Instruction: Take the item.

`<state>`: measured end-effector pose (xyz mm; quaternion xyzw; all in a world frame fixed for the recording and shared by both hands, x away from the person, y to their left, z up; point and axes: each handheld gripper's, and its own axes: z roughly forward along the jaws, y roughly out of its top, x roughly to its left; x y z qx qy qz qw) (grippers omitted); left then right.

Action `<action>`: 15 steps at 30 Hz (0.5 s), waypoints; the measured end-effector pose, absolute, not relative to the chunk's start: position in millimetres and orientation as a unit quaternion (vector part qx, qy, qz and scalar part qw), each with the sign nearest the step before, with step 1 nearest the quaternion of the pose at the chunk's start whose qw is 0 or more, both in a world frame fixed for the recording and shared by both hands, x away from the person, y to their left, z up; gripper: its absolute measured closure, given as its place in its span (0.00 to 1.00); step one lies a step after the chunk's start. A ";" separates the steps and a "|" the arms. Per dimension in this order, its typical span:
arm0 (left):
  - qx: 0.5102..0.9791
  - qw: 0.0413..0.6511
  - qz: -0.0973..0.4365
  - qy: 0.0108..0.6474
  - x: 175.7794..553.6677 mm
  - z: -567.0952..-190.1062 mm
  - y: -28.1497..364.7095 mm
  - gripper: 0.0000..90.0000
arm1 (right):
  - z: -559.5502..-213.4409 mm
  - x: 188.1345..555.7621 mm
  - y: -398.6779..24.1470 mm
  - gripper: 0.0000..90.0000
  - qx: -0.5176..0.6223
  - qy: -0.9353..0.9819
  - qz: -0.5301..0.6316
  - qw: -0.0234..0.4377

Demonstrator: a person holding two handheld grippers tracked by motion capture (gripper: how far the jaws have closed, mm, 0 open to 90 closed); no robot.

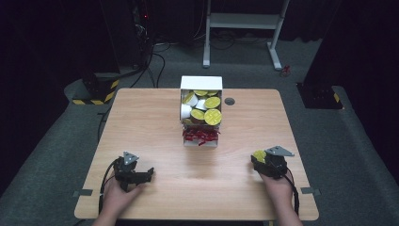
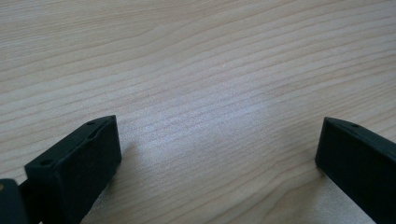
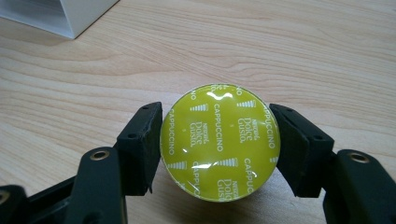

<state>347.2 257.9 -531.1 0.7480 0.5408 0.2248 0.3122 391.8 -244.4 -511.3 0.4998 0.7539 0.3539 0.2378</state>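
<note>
Near the light wooden counter's (image 1: 155,136) right edge, my right tongs (image 3: 219,144) clamp a round capsule with glossy yellow-green foil lid printed "Cappuccino" (image 3: 220,141), while my left tongs (image 2: 217,154) gape wide, holding nothing.

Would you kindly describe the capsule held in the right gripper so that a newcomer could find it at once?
Start at the wooden table, then go to its near right corner, where the right gripper rests. Between its black jaws sits a coffee capsule with a yellow-green foil lid printed "Cappuccino". Unlike the similar capsules piled in the white box at the far middle, it sits alone.
</note>
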 end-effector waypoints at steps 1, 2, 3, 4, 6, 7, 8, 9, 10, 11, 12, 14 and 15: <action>0.748 0.312 0.225 0.541 347.2 -531.1 257.9 0.01 | -511.5 392.0 -244.5 0.42 0.498 0.755 0.355 0.238; 0.748 0.312 0.225 0.541 347.2 -531.1 257.9 0.01 | -511.5 392.1 -244.5 0.42 0.497 0.755 0.355 0.237; 0.748 0.312 0.225 0.541 347.2 -531.1 257.9 0.01 | -511.9 392.3 -244.2 0.40 0.498 0.756 0.354 0.234; 0.748 0.312 0.225 0.541 347.3 -531.1 257.9 0.01 | -512.4 393.0 -244.3 0.39 0.495 0.758 0.354 0.233; 0.748 0.312 0.225 0.541 347.3 -531.1 257.9 0.01 | -513.2 393.6 -243.9 0.36 0.499 0.758 0.354 0.228; 0.748 0.312 0.225 0.541 347.3 -531.0 257.9 0.01 | -513.2 394.0 -244.1 0.34 0.498 0.758 0.355 0.228; 0.748 0.312 0.225 0.541 347.3 -531.0 257.9 0.01 | -512.8 393.9 -244.2 0.32 0.500 0.756 0.355 0.228; 0.748 0.312 0.225 0.541 347.3 -531.0 257.9 0.01 | -512.1 393.7 -244.1 0.30 0.502 0.754 0.358 0.228; 0.748 0.312 0.225 0.541 347.3 -531.0 257.9 0.01 | -511.4 393.8 -244.3 0.28 0.503 0.752 0.360 0.229; 0.748 0.312 0.225 0.541 347.3 -531.0 257.9 0.01 | -510.2 393.6 -244.7 0.28 0.503 0.750 0.363 0.229; 0.748 0.312 0.225 0.541 347.3 -531.1 257.9 0.01 | -509.4 393.2 -244.9 0.27 0.505 0.747 0.365 0.230; 0.748 0.312 0.225 0.541 347.3 -531.0 257.9 0.01 | -507.2 392.4 -245.5 0.26 0.502 0.745 0.374 0.232; 0.748 0.312 0.225 0.541 347.3 -531.0 257.9 0.01 | -507.2 392.4 -245.5 0.26 0.502 0.745 0.374 0.232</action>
